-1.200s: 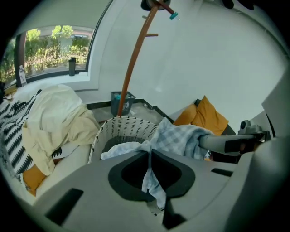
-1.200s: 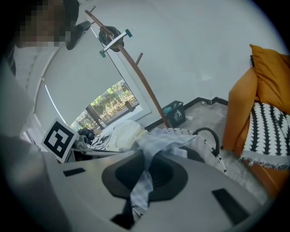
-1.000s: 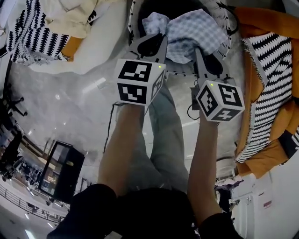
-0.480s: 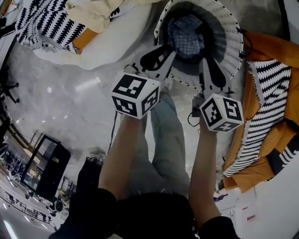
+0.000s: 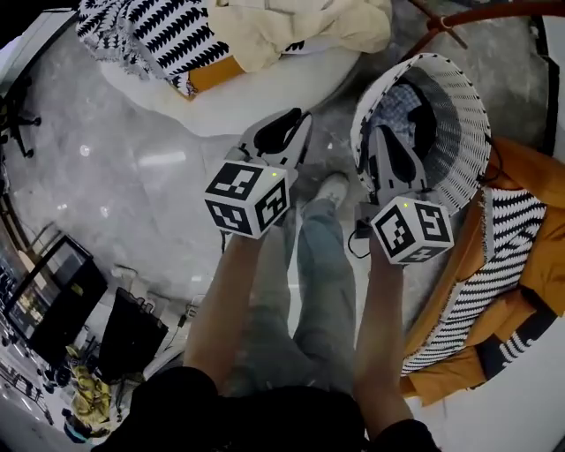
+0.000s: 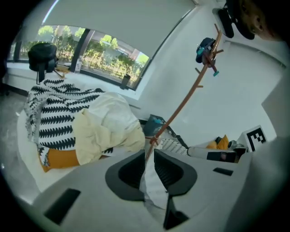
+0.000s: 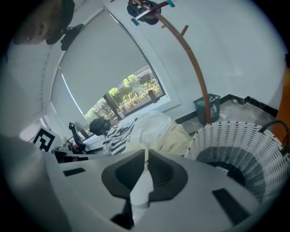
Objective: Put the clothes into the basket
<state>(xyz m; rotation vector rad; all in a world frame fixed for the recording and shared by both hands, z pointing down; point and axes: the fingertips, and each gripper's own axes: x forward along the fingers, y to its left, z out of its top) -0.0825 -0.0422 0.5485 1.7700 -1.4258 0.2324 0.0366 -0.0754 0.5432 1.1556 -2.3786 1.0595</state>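
Now the blue-and-white checked cloth [image 5: 399, 99] lies down inside the white woven basket [image 5: 468, 150], just beyond my right gripper [image 5: 381, 132]. A second ago it was bunched at the rim between both grippers. So that piece is delivered. The right jaws have just been closing and now meet on nothing. The left gripper [image 5: 298, 116] has narrowed to a slim, empty gap. Ahead of the left tips waits the crumpled cream garment [image 5: 300, 26], probably my next pick.

Floor [image 5: 115, 168] lies open beside the basket [image 5: 472, 124], coat rack [image 5: 494, 13] standing beyond it
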